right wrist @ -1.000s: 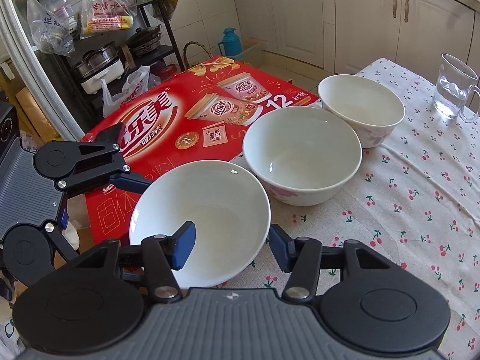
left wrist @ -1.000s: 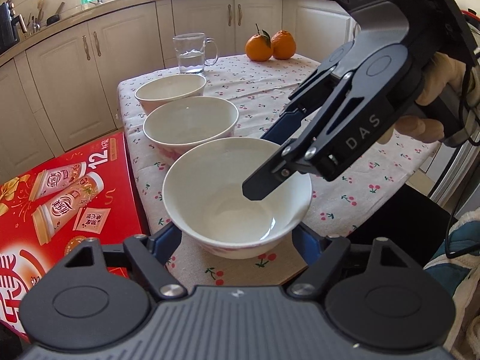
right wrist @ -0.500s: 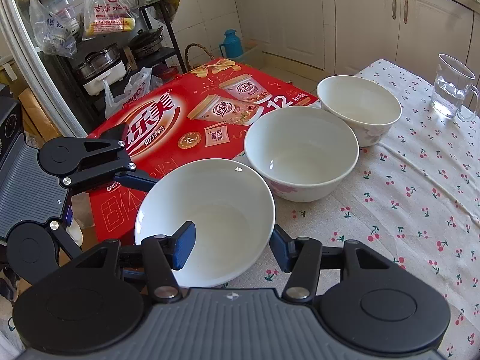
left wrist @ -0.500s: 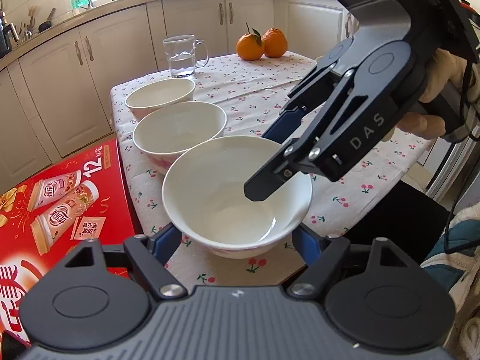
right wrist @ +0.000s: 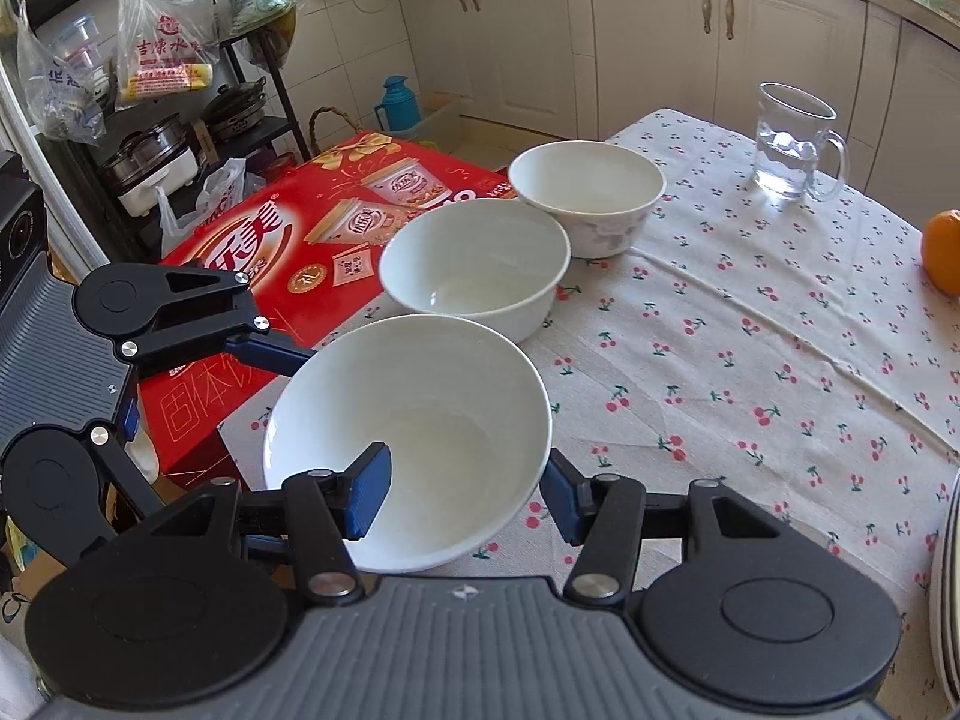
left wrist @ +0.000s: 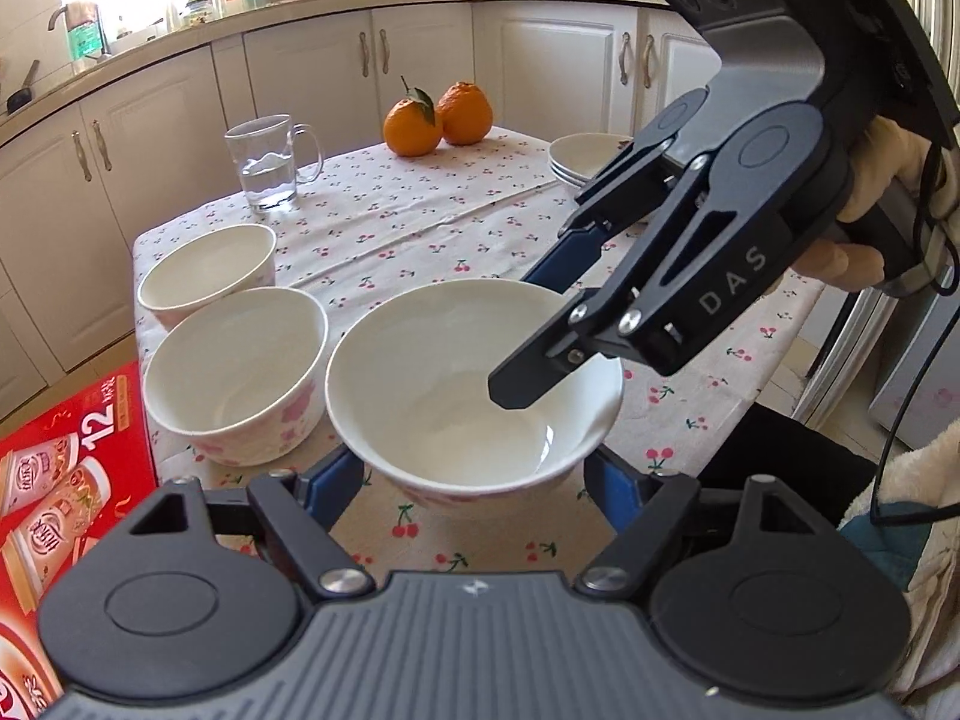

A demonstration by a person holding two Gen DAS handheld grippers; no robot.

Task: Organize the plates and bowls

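Note:
Three white bowls stand in a row on the cherry-print tablecloth. The nearest bowl point(left wrist: 468, 384) point(right wrist: 414, 426) is lifted off the table. My left gripper point(left wrist: 474, 474) has a finger on each side of its base, touching it. My right gripper point(right wrist: 468, 492) straddles its rim: one blue pad point(right wrist: 369, 489) inside, the other outside, apparently gripping the wall. The middle bowl point(left wrist: 240, 372) point(right wrist: 474, 267) and far bowl point(left wrist: 207, 267) point(right wrist: 585, 189) rest on the table. A stack of white plates point(left wrist: 585, 159) sits at the far right, partly hidden by the right gripper.
A glass mug of water point(left wrist: 267, 162) point(right wrist: 792, 141) and two oranges point(left wrist: 438, 117) stand at the table's far end. A red carton point(left wrist: 54, 474) point(right wrist: 282, 264) lies beside the table's left edge. Kitchen cabinets point(left wrist: 312, 84) run behind.
Both grippers have carried the near bowl up and rightward, away from the table's left edge. It now sits beside the middle bowl instead of in line before it.

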